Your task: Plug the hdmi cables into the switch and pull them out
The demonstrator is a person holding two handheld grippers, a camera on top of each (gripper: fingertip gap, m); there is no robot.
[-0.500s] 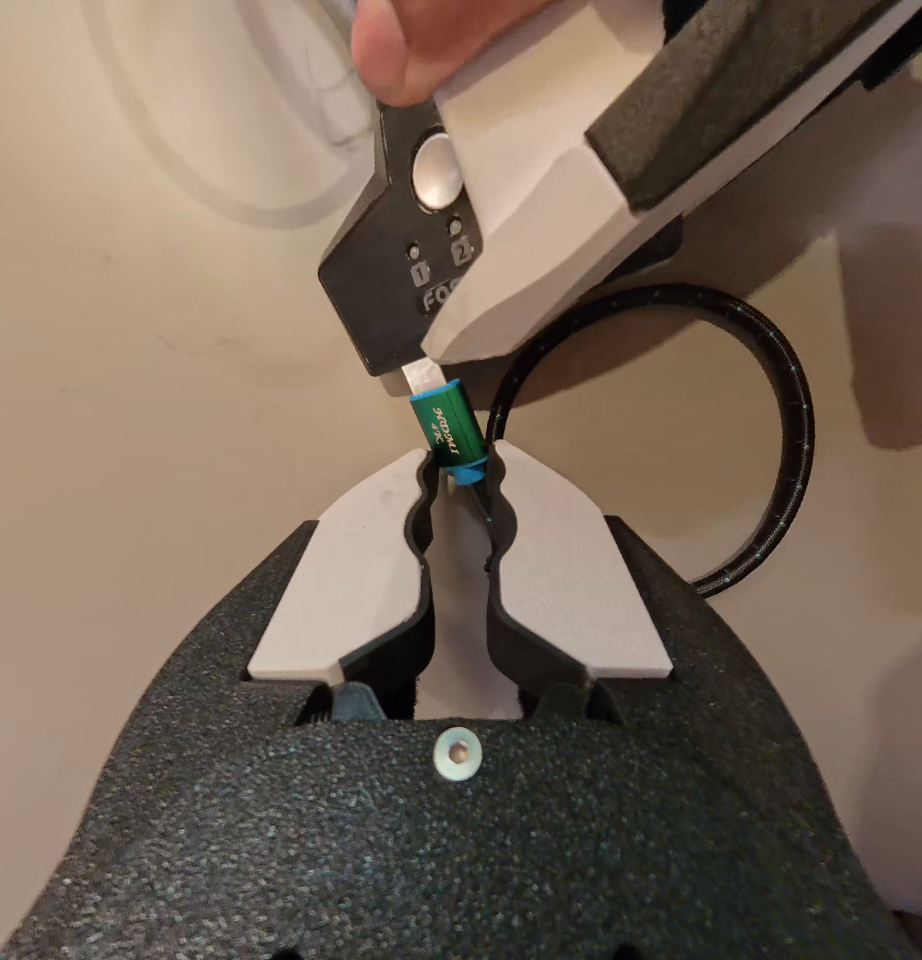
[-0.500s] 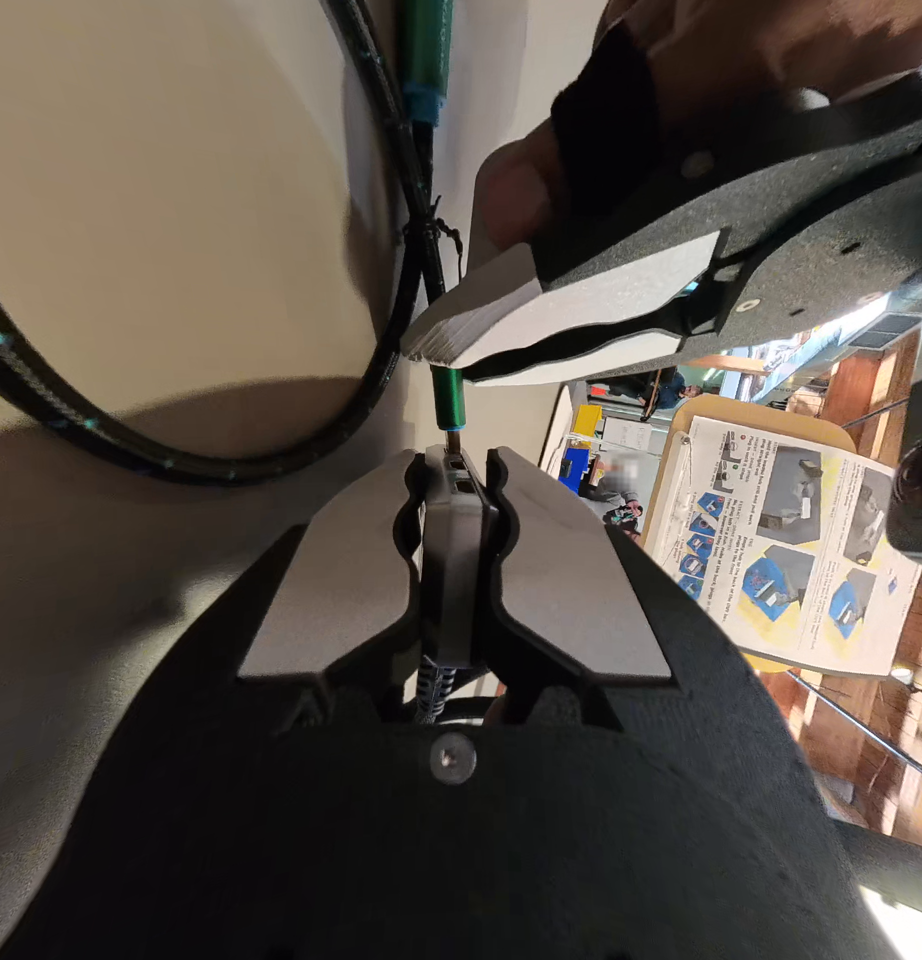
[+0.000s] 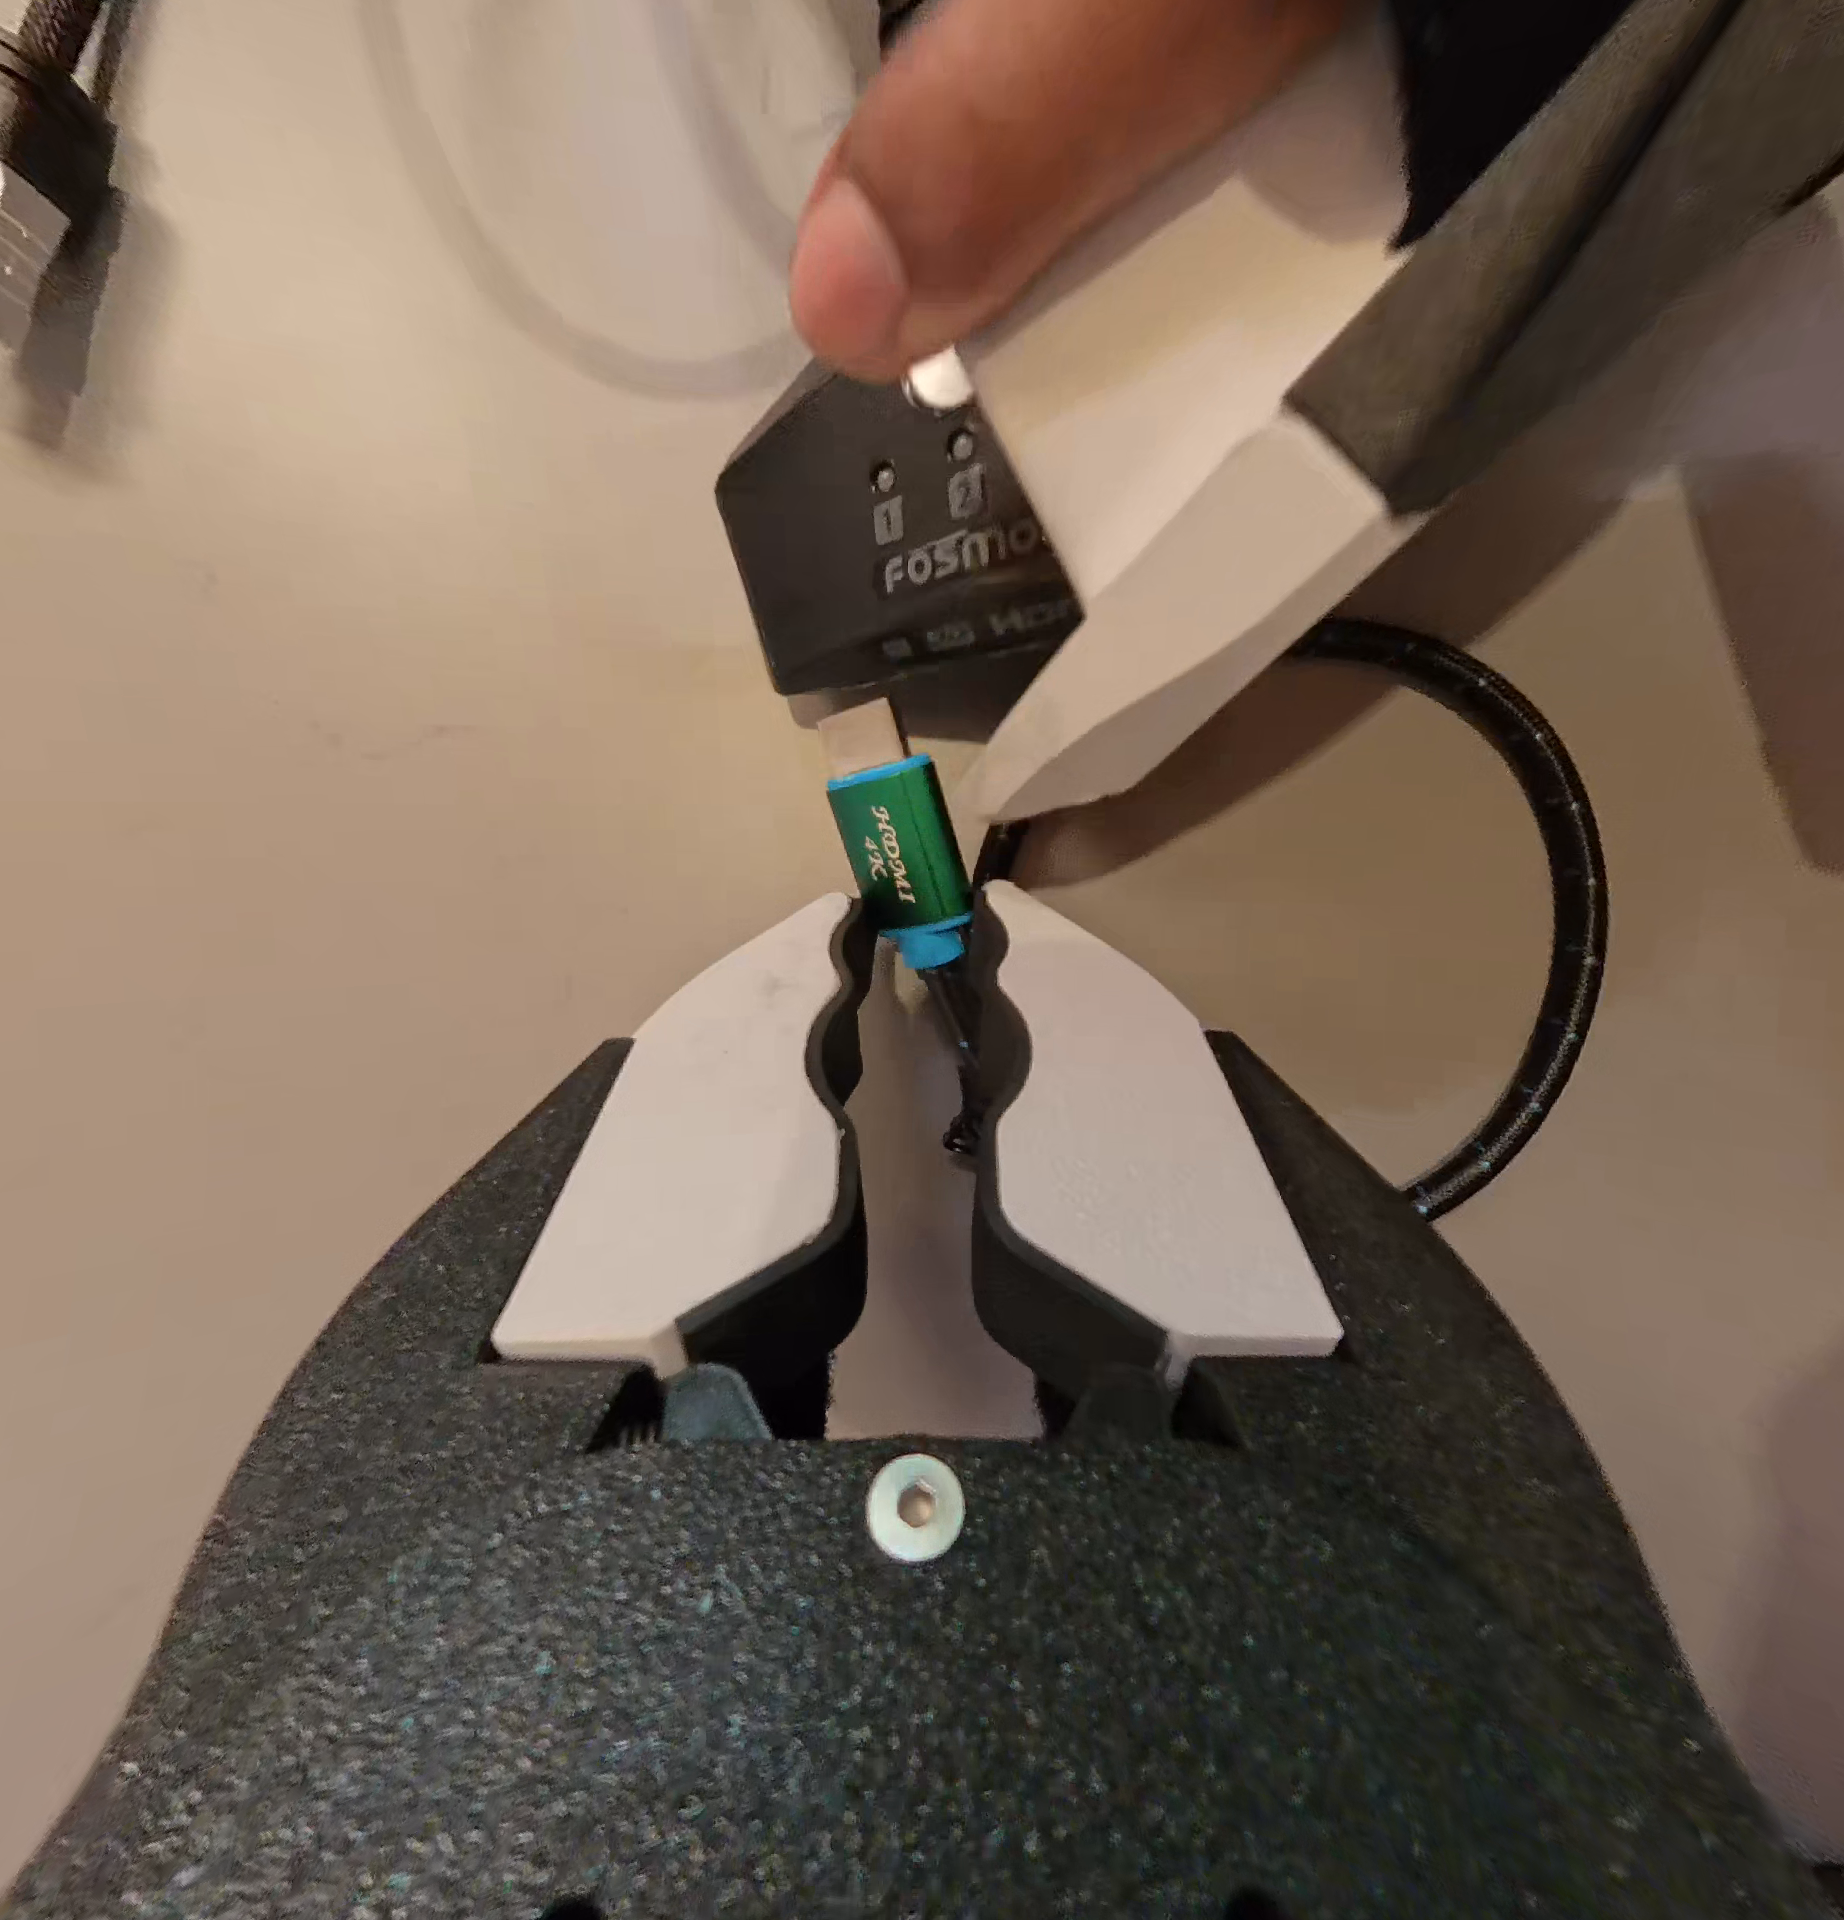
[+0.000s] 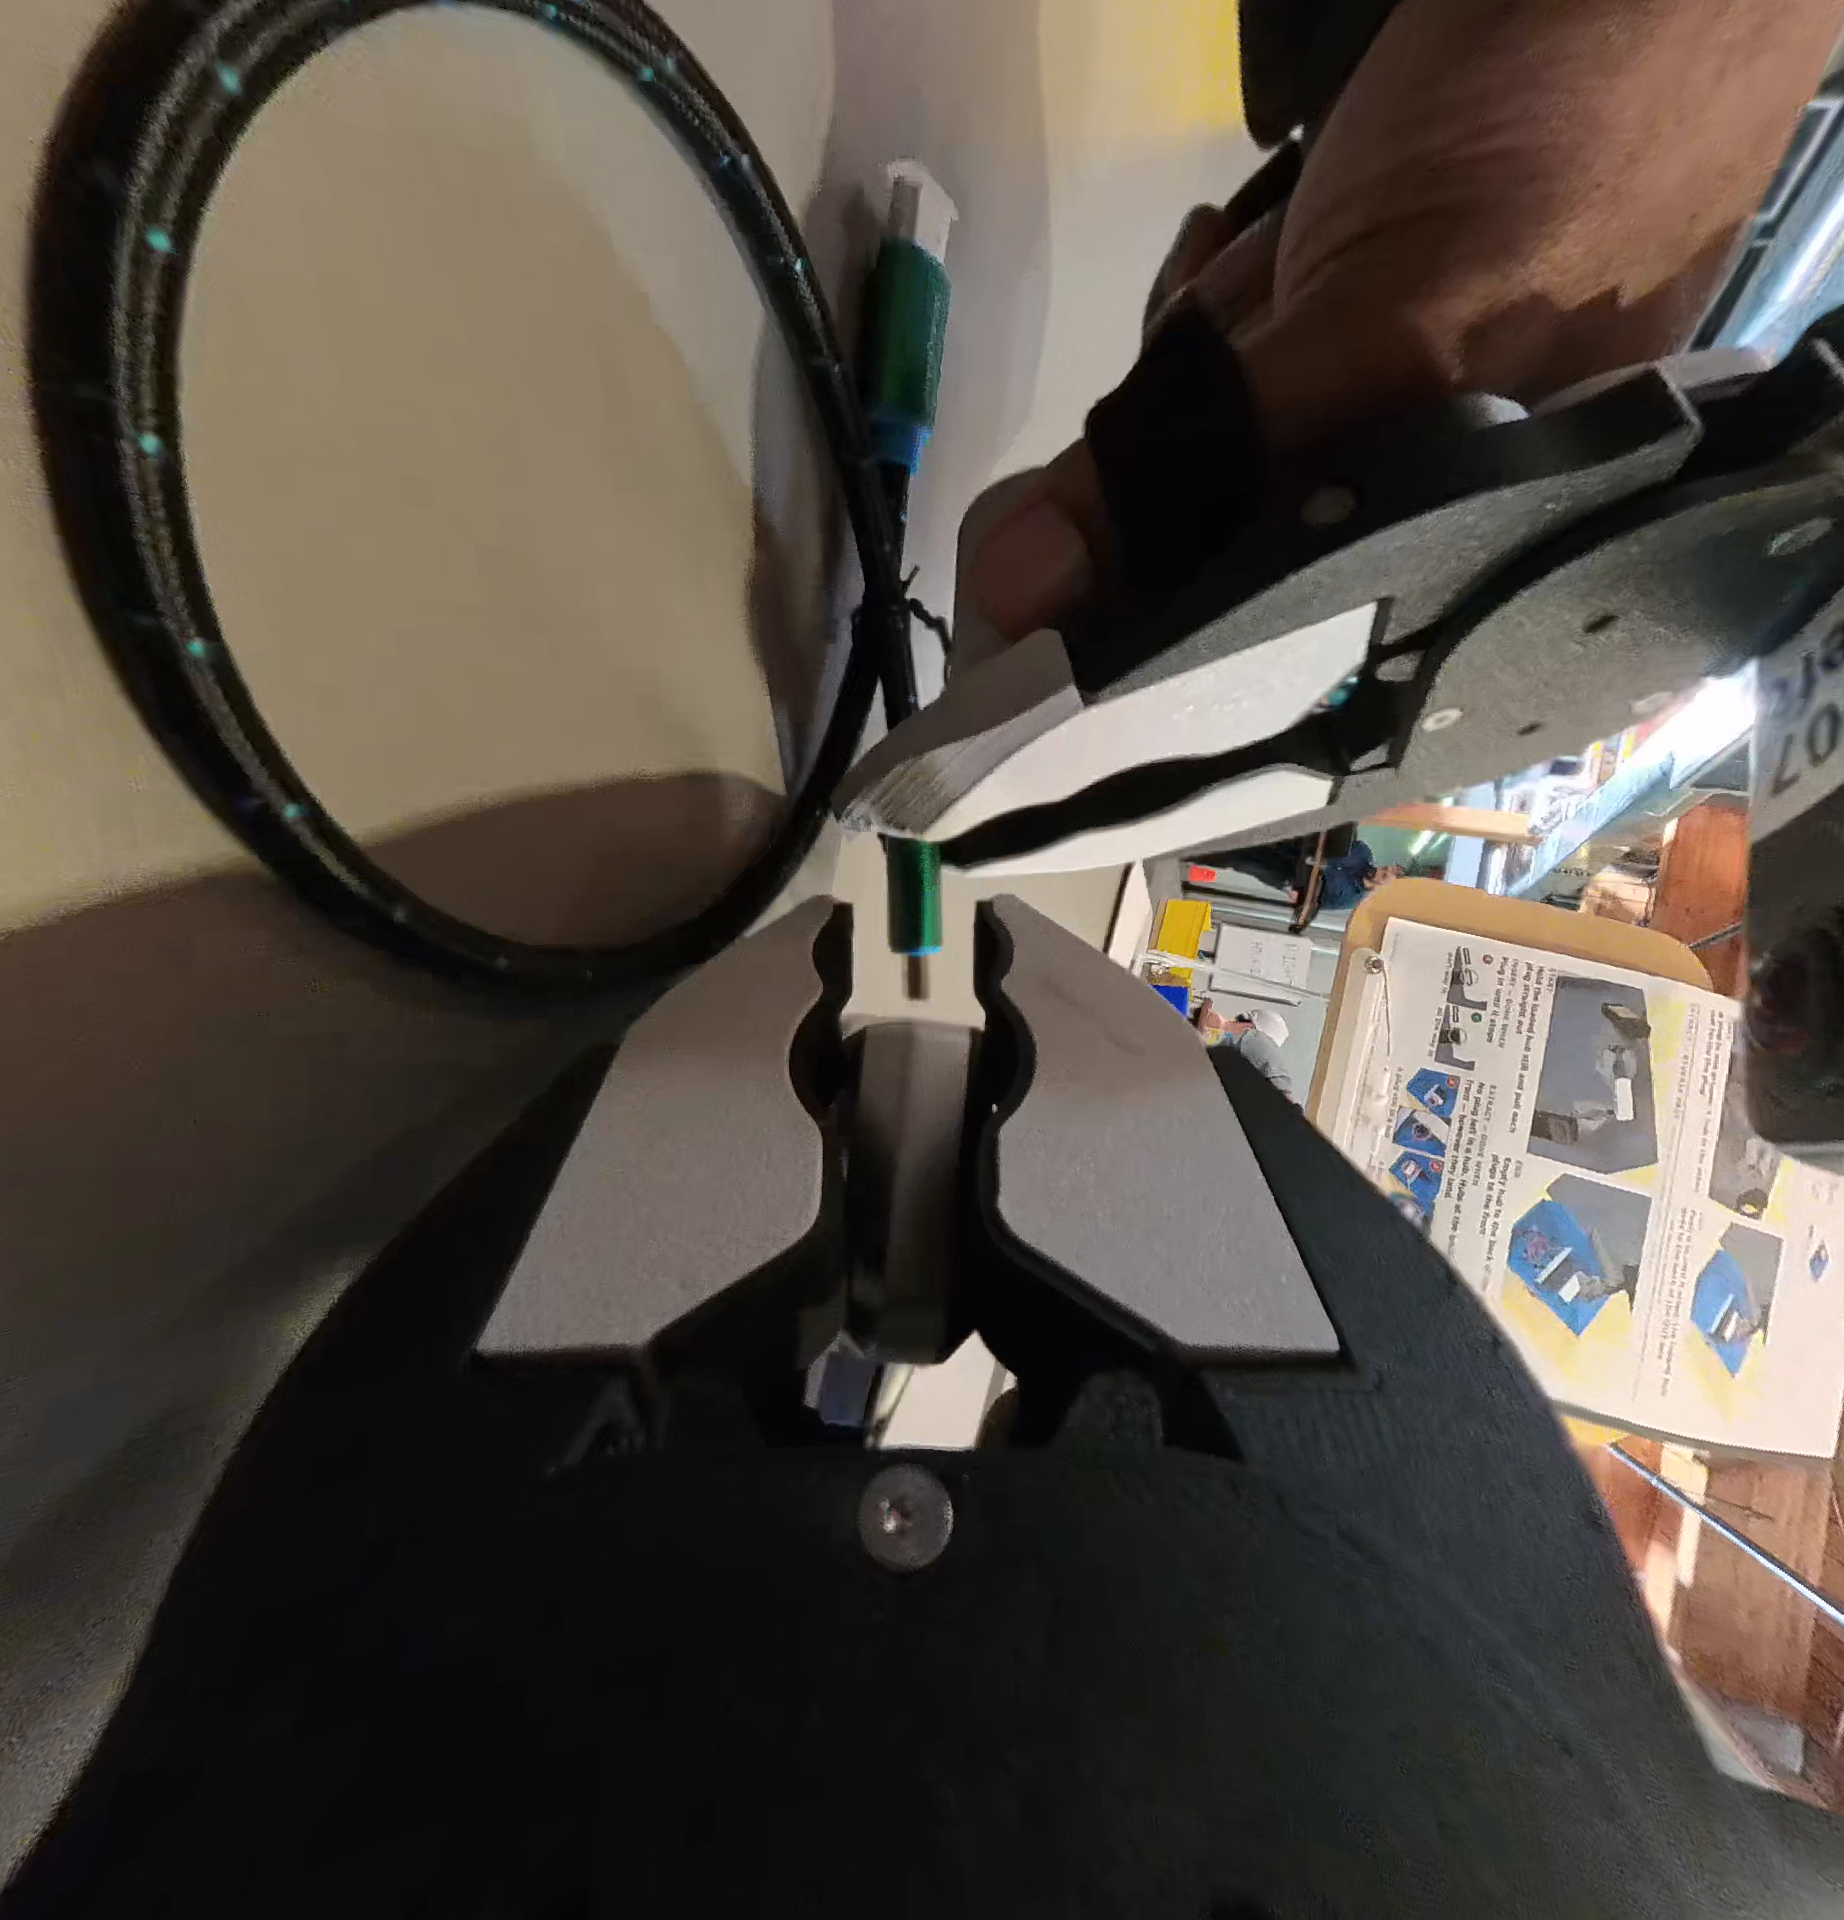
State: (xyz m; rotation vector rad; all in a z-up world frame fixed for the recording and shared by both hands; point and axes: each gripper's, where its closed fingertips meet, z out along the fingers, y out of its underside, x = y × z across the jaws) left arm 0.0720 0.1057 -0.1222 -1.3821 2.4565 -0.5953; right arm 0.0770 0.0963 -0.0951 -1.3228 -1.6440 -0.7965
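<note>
My left gripper (image 3: 918, 904) is shut on the rear end of a green plug (image 3: 897, 842) with a blue collar and a black braided cable (image 3: 1562, 935). The plug's metal tip points at a black switch box (image 3: 845, 540). My right gripper (image 4: 913, 914) is shut on that box (image 4: 902, 1143), which sits deep between its pads. In the right wrist view the green plug (image 4: 913, 894) hangs between my right fingertips, its tip a little short of the box. A person's finger (image 3: 928, 208) rests on top of the box.
A beige table (image 3: 274, 935) lies under everything. A second green plug (image 4: 902, 312) lies beside the coiled black cable (image 4: 118, 416). Another black connector (image 3: 24, 208) lies at the far left. A clipboard with an illustrated sheet (image 4: 1624, 1195) stands to the right. My two grippers' fingertips are within a few centimetres of each other.
The plug's metal tip sat in the box's edge before; now it is out, with a small gap between them. Both grasps have stayed shut.
</note>
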